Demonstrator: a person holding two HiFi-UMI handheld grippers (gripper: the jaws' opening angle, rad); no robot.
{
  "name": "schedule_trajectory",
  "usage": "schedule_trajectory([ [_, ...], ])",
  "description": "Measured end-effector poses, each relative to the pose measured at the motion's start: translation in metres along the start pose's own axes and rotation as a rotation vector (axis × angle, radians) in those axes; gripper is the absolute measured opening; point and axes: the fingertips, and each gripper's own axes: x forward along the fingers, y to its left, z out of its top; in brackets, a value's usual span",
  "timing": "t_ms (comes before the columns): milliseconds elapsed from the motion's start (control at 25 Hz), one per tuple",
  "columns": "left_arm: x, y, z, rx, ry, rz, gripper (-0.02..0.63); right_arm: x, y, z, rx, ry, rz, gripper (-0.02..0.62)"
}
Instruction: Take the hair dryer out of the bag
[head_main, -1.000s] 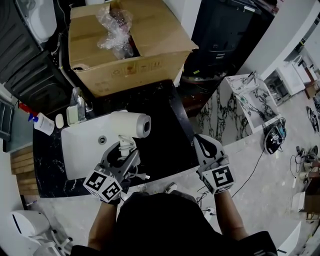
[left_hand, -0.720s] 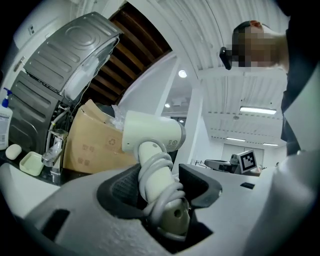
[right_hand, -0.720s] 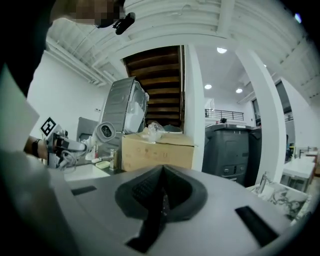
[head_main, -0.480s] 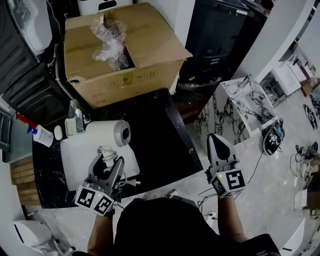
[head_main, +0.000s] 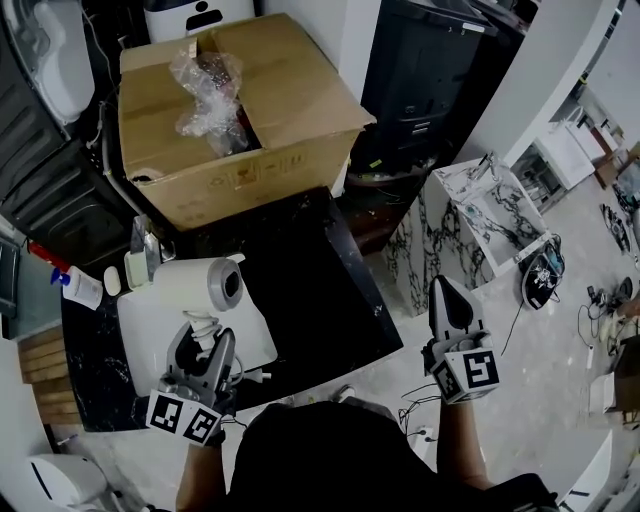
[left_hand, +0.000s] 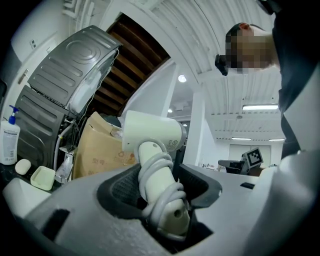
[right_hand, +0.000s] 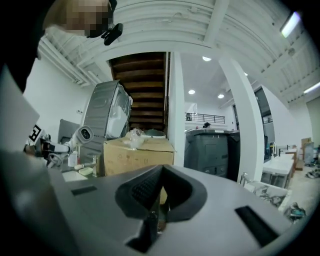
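- Left claw (left_hand: 161, 192) grips the hair dryer (left_hand: 150, 132) by its cord-wrapped handle, bare of any bag; removal looks done.
- Right claw (right_hand: 157, 200) is clenched, empty.

Light: came bright from ceiling strips (left_hand: 258, 107) and spots (right_hand: 206, 58).
Edges: bent fisheye, corners went dark.
Foreground: ran soft.

The left gripper (head_main: 203, 340) points level, fingers (left_hand: 125, 187) clamped on the hair dryer (head_main: 195, 285) handle between them; the right gripper (head_main: 444, 292) (fingers pressed together, nothing between) points level too.
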Motion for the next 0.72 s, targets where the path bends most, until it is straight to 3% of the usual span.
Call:
schedule_trajectory([
  [720,0.0010,-0.0026,-0.0089,-0.009,-0.003,-0.016,0.241,0.0000,0.0070,-0.0104,-0.014,0.012,-0.024,0.012],
])
